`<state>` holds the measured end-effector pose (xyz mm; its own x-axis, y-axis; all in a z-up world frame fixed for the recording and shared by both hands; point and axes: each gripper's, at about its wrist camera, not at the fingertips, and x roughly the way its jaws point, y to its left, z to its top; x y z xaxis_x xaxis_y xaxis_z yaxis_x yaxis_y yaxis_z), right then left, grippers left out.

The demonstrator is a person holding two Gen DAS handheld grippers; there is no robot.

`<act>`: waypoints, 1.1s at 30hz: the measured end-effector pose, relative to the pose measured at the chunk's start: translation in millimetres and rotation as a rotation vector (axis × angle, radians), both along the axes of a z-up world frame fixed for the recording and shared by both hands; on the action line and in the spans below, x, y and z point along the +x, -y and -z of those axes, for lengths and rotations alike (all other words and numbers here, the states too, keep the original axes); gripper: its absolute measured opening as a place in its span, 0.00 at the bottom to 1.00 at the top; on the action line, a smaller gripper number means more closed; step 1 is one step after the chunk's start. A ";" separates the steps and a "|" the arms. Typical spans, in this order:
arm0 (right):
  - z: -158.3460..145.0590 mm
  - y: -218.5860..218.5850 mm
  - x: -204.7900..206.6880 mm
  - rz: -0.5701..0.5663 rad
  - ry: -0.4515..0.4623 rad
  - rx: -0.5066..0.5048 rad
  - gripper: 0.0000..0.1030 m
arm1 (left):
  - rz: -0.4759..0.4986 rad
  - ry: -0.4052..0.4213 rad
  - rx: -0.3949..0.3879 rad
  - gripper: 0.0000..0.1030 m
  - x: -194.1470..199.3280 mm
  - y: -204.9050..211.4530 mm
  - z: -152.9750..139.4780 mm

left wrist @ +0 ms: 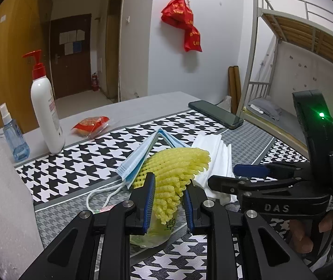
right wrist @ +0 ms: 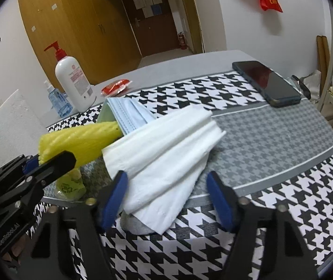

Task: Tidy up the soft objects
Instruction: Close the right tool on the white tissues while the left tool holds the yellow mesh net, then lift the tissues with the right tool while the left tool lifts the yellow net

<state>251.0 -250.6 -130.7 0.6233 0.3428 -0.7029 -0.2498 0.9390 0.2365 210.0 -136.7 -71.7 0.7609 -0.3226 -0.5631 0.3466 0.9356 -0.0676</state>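
Here, your yellow foam net (left wrist: 175, 175) is a ribbed, mesh-like sleeve, fanned wide at its far end and narrowing toward the camera in the left wrist view. Behind it a blue face mask (left wrist: 140, 156) stands folded like a tent, its white ear loops trailing at lower left. To the right lies a stack of white tissues (right wrist: 166, 149), creased and overlapping a grey cloth at the bottom of the right wrist view.

Everything sits on a houndstooth table cover (right wrist: 271, 140) with grey bands. In the upper left of both views stand a white pump bottle (left wrist: 46, 114) and a small blue spray bottle (left wrist: 15, 137); a red packet (left wrist: 90, 124) lies just beyond the pattern, and a dark phone (right wrist: 266, 82) rests at the upper right. A red bag hangs on the far wall.

Your left gripper (left wrist: 169, 200) has its blue pads either side of the net's narrow end, touching it, gripping it. Your right gripper (right wrist: 168, 198) stands spread wide, the tissues lying between its fingers, touching the left pad, clear of the right.
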 end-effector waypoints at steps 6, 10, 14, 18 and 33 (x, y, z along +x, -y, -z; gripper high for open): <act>2.2 2.2 4.5 0.002 -0.025 0.017 0.33 | 0.002 -0.003 0.000 0.24 -0.2 0.5 0.7; 0.6 3.7 2.8 0.010 -0.015 0.021 0.16 | 0.001 0.009 -0.005 0.24 -1.2 -0.4 -1.0; -5.7 8.5 -1.8 0.027 0.005 0.022 0.10 | 0.007 0.020 -0.023 0.24 -3.8 -3.4 -5.0; -18.9 16.1 -11.8 0.048 0.046 0.009 0.08 | 0.007 0.041 -0.058 0.24 -7.5 -12.3 -14.0; -41.6 52.8 -53.4 0.137 0.098 -0.041 0.08 | 0.016 0.086 -0.100 0.24 -17.1 -19.0 -26.5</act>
<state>197.6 -303.4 -89.1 0.7285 0.2224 -0.6479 -0.1393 0.9742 0.1777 192.9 -117.7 -45.1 0.7992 -0.3861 -0.4606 0.3695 0.9201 -0.1301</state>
